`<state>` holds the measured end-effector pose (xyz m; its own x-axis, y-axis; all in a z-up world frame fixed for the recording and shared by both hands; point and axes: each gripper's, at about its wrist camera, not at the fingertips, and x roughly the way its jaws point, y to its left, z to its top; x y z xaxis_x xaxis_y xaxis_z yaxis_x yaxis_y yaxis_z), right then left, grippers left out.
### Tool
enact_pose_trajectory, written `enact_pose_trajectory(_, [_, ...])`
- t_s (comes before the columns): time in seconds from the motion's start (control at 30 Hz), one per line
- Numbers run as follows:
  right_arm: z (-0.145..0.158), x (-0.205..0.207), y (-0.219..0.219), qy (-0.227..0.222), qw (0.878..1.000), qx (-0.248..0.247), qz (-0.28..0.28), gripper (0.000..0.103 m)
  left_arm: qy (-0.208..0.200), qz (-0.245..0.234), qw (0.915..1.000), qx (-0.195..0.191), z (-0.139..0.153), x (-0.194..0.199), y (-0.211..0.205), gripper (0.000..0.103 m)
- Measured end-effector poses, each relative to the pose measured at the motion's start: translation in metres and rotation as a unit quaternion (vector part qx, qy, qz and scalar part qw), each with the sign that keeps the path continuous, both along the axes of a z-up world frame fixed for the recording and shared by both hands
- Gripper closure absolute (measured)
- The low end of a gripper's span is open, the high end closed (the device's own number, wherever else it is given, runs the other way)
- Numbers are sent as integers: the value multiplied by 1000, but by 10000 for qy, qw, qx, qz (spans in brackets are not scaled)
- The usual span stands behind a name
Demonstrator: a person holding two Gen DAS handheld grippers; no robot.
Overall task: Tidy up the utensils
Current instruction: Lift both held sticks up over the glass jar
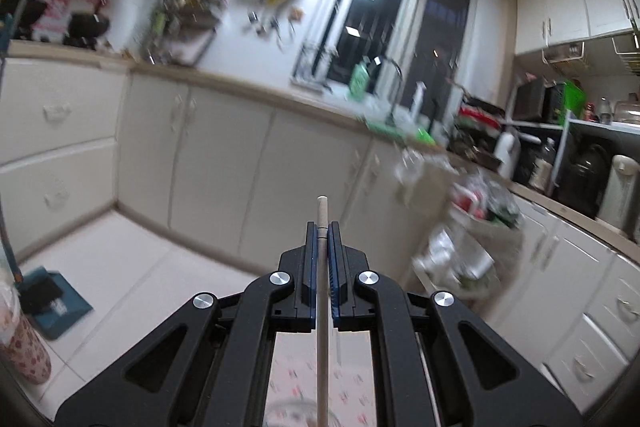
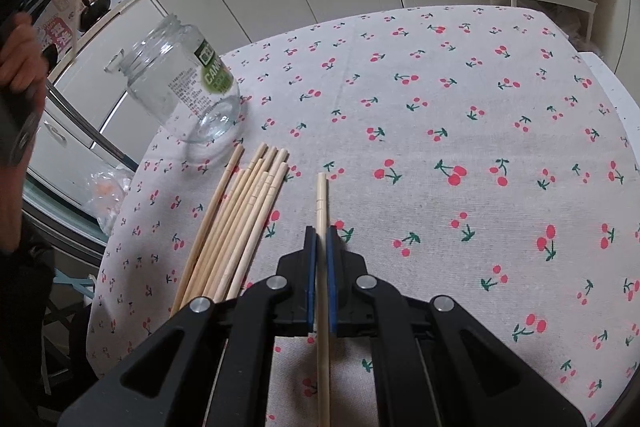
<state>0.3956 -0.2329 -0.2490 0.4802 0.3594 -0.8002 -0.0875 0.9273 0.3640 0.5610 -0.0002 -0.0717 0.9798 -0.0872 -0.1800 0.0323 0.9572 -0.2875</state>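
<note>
1. The jar (image 2: 188,87) stands at the left of the desk (image 2: 440,99), seemingly tilted in the fisheye; it looks empty, so by that nothing is put away yet
2. Just right of it, near the desk's near-left edge, lies the pile (image 2: 236,223) of loose chopsticks; I count about eight or nine, but they overlap and the exact number is unclear
3. The right tool (image 2: 321,227), angled down over the desk beside the pile, is clamped on one chopstick (image 2: 321,195) lying along its fingers
4. The left tool (image 1: 322,225), held high and facing the kitchen cabinets, is clamped on one stick (image 1: 321,209) too
5. So two are in hand and the pile is left; each still has to go into the jar, as I judge it
</note>
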Motion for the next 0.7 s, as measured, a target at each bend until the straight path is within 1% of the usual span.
enact_pose_trajectory(0.03, [0, 0, -1, -7, 10000, 15, 0, 97, -113, 103, 9999, 67, 0, 1, -3, 98])
enact_pose_trajectory(0.13, [0, -1, -2, -18, 10000, 69, -4, 97, -277, 352, 9985, 303, -5, 8, -13, 98])
enact_pose_trajectory(0.37, [-1, -2, -4, -4, 9999, 170, -10, 97, -325, 564, 9965, 531, -28, 13, -24, 98])
enact_pose_trajectory(0.5, [-1, -2, -5, -7, 9998, 213, -24, 97, -279, 607, 9959, 614, -47, 8, -25, 98])
enact_pose_trajectory(0.7, [-1, -2, -6, 2, 9996, 290, -56, 97, -58, 504, 9956, 782, -73, -2, -27, 98])
